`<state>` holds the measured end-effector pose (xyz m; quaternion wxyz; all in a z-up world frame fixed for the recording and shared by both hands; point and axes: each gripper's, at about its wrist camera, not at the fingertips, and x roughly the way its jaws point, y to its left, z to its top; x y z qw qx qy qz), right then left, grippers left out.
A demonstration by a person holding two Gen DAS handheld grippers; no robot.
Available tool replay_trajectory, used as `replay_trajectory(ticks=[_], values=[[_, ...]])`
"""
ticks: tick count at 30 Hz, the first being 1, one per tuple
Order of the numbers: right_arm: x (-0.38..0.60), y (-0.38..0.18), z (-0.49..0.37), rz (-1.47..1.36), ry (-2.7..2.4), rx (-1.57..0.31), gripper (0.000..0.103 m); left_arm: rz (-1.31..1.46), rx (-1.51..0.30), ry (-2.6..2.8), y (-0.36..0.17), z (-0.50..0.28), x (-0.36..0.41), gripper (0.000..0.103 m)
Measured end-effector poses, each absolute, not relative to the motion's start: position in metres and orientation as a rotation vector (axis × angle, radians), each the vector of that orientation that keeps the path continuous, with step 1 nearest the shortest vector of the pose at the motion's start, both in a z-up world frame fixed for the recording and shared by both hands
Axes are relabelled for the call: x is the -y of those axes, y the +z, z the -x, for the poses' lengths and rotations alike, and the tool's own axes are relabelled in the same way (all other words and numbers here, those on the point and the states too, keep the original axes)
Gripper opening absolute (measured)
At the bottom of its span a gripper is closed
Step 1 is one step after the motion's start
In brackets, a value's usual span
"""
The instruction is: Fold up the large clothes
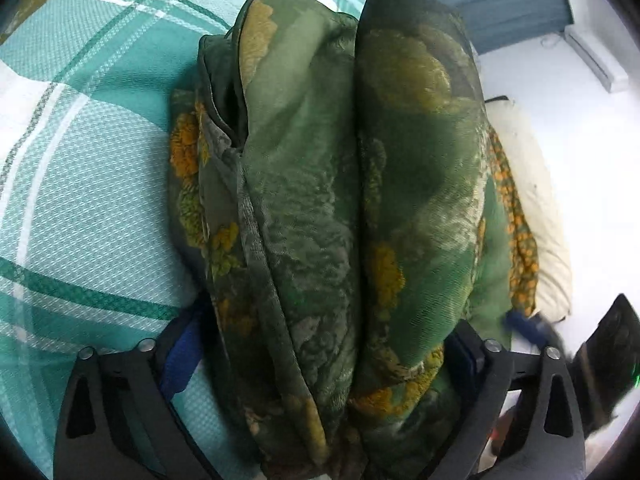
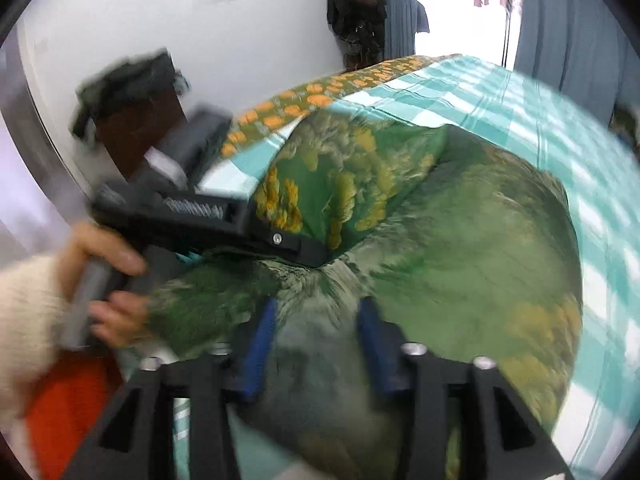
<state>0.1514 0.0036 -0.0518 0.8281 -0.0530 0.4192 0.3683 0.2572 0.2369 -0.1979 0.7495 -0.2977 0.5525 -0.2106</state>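
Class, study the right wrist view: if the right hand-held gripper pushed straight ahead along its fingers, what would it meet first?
Almost certainly the green floral garment: it already bunches between the right hand-held gripper's blue pads. The checked bedsheet shows beyond it; depth is unclear.

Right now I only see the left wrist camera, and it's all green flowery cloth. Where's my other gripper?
Observer: The right gripper is on the same green flowered cloth, which bunches up between its blue pads.
Operator: Can you see my left one from there?
Observer: Yes. The left gripper comes in from the left side, and the cloth puckers toward its tip.
Operator: Who's holding it?
Observer: A hand in a cream sleeve is wrapped around its handle.
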Motion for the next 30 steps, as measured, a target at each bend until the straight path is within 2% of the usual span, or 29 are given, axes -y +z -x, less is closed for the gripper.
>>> replay_trajectory(ticks=[1,3,8,12,14,17,18,20,26,30], values=[[0.019,-0.044,-0.152,0.056,0.751,-0.873,0.080,0.647,-1.207,-0.461,-0.197,-0.254,-0.238,0.095],[0.062,-0.039,-0.157,-0.033,0.689,-0.863,0.083,0.648,-1.206,-0.462,-0.196,-0.251,-0.238,0.094],[0.156,-0.108,-0.194,-0.343,0.595,-1.122,0.084,0.641,-1.206,-0.471,-0.194,-0.250,-0.237,0.094],[0.160,-0.148,-0.215,-0.584,0.732,-1.188,0.085,0.670,-1.202,-0.481,-0.201,-0.263,-0.233,0.103],[0.148,-0.158,-0.230,-0.633,0.778,-1.200,0.085,0.681,-1.192,-0.453,-0.204,-0.268,-0.234,0.102],[0.132,-0.144,-0.234,-0.513,0.759,-1.163,0.081,0.623,-1.159,-0.413,-0.187,-0.262,-0.230,0.072],[0.130,-0.135,-0.230,-0.472,0.760,-1.139,0.076,0.602,-1.146,-0.405,-0.177,-0.258,-0.227,0.061],[0.125,-0.113,-0.217,-0.385,0.777,-1.069,0.071,0.579,-1.115,-0.405,-0.157,-0.251,-0.225,0.053],[0.126,-0.059,-0.201,-0.330,0.812,-0.899,0.069,0.505,-0.978,-0.429,-0.095,-0.252,-0.209,0.051],[0.131,-0.041,-0.237,-0.341,0.829,-0.830,0.069,0.472,-0.913,-0.434,-0.070,-0.304,-0.199,0.051]])
